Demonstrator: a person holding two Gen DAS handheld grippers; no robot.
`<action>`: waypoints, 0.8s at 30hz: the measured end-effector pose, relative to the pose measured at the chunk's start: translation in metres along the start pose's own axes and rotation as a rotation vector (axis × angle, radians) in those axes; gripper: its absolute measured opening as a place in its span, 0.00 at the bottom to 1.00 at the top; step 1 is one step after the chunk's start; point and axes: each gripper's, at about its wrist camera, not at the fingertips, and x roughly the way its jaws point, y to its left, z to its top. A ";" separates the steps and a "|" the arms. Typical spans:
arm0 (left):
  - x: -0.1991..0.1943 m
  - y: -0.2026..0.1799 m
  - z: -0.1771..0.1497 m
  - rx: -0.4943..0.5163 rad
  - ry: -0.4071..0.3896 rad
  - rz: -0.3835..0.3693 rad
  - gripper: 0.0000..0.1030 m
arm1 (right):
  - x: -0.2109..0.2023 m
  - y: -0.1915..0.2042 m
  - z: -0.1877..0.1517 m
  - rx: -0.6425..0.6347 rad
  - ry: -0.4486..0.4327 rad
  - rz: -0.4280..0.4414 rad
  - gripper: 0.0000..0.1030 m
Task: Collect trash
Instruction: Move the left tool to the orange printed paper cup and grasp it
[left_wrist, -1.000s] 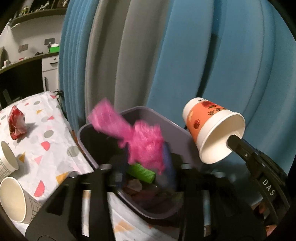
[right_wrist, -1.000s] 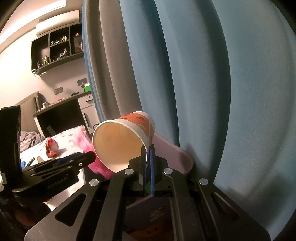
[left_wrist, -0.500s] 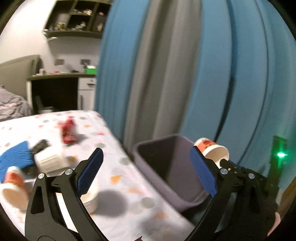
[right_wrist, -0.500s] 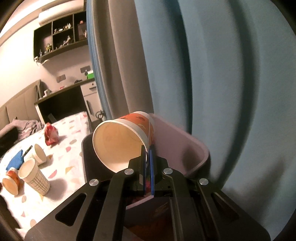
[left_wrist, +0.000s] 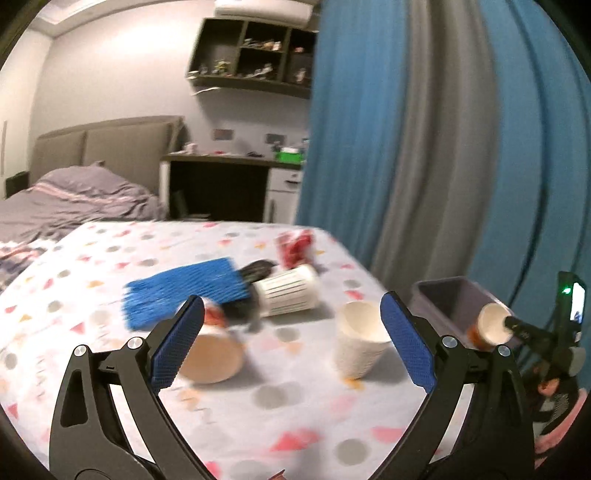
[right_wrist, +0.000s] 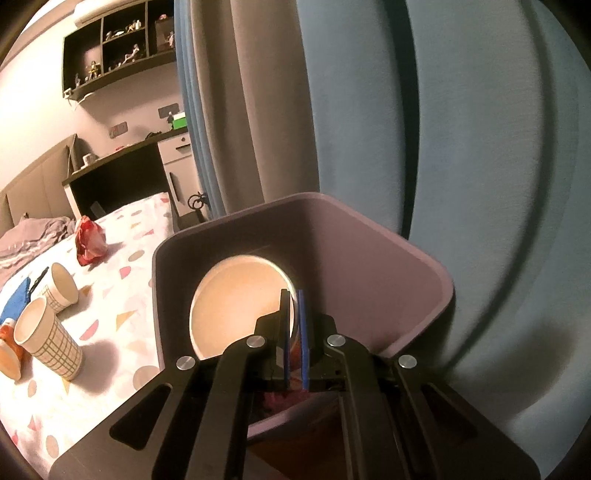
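I have my right gripper (right_wrist: 293, 332) pinched on the rim of a paper cup (right_wrist: 240, 306), held over the bin (right_wrist: 417, 266); next I'd let go. My left gripper (left_wrist: 291, 339) is spread wide and empty above the table (left_wrist: 295, 413), facing more cups (left_wrist: 360, 343).

Dim, warm indoor light with soft shadows beside the cups (right_wrist: 48, 345) on the tabletop (left_wrist: 295, 402), the left wrist view smeared by motion blur, the right sharper, and both bowed and blackened at their fisheye edges.
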 end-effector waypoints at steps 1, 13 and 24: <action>0.000 0.008 -0.001 -0.008 0.009 0.013 0.92 | 0.001 0.001 0.000 0.000 0.002 -0.001 0.05; -0.004 0.047 -0.009 -0.051 0.043 0.068 0.92 | -0.047 0.028 0.004 -0.017 -0.095 0.065 0.37; -0.007 0.064 -0.016 -0.080 0.077 0.089 0.92 | -0.087 0.105 -0.027 -0.107 -0.099 0.276 0.70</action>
